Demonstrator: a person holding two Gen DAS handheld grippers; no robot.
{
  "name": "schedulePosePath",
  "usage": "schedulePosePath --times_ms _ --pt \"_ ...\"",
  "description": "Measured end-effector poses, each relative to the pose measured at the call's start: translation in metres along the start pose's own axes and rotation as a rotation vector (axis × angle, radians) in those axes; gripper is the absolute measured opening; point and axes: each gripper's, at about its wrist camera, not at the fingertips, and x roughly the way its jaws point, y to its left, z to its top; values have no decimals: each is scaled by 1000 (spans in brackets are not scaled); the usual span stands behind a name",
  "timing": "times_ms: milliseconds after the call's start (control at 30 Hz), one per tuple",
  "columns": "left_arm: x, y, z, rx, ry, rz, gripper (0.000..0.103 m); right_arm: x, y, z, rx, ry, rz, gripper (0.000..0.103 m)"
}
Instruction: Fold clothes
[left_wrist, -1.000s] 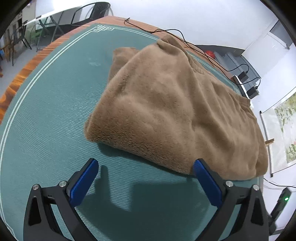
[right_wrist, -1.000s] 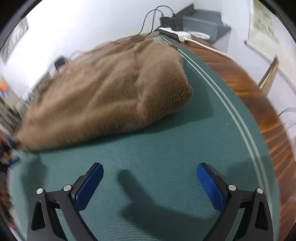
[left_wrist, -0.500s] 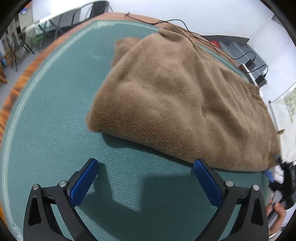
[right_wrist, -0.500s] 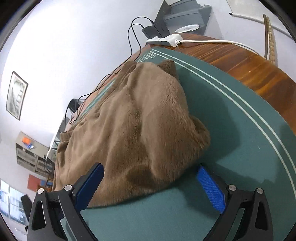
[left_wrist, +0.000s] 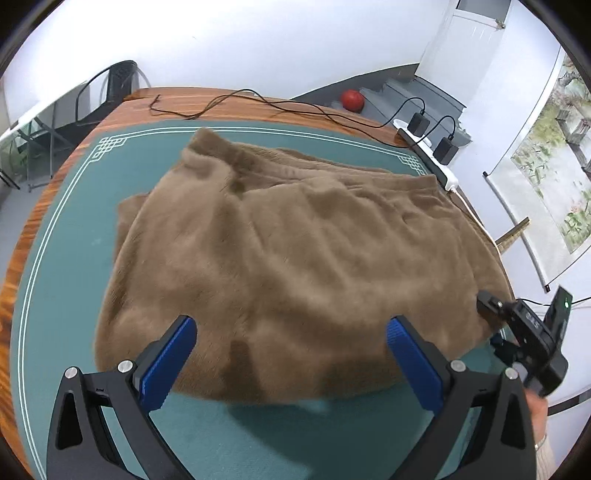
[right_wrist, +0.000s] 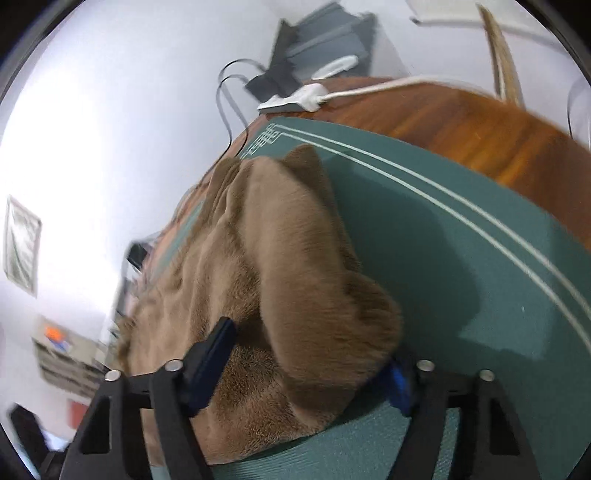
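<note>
Now your right claw (right_wrist: 306, 354) has a corner of the fuzzy brown plush garment (left_wrist: 295, 258) between its blue pads: its jaws have just been closing, and the fabric bulges up between them, one pad sunk into the pile at 9 o'clock of the lump, the other half hidden under it at 3 o'clock. Half a second ago those jaws stood wide with that corner only lying between the tips; a second ago they were over bare mat, well short of the garment.

Your left claw (left_wrist: 291, 358) is spread wide, its blue pads apart and above the near hem of the garment, pinching nothing. Earlier its tips framed the green mat in front of the hem; now the hem shows between and beyond them, and more of the room is in sight than before.

You have the garment lying folded in a broad heap on the green mat with white border lines (left_wrist: 55, 258), which covers the wooden bench (left_wrist: 229, 105). It fills the middle of the mat, its gathered band toward 12 o'clock in the left view. At 4 o'clock of the garment in that view you can see your other claw's black body at the corner.

Beyond the garment, black cables (left_wrist: 258, 107) trail across the bare wood, and a white power strip (left_wrist: 439, 170) lies at 2 o'clock.
</note>
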Motion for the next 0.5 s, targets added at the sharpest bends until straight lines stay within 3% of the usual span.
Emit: schedulePosePath --times_ms 167,367,400,467,500 --pt "3 -24 19 28 22 -7 103 4 -13 7 55 13 97 70" --pt "3 -93 62 132 38 -73 103 18 -11 10 19 -8 154 70" --pt "3 -104 69 151 42 -88 103 19 -12 11 21 -4 161 68" --pt "10 -129 81 194 67 -91 103 22 -15 13 26 4 176 50" --pt "14 -141 87 218 86 -87 103 22 -19 12 37 11 184 46"
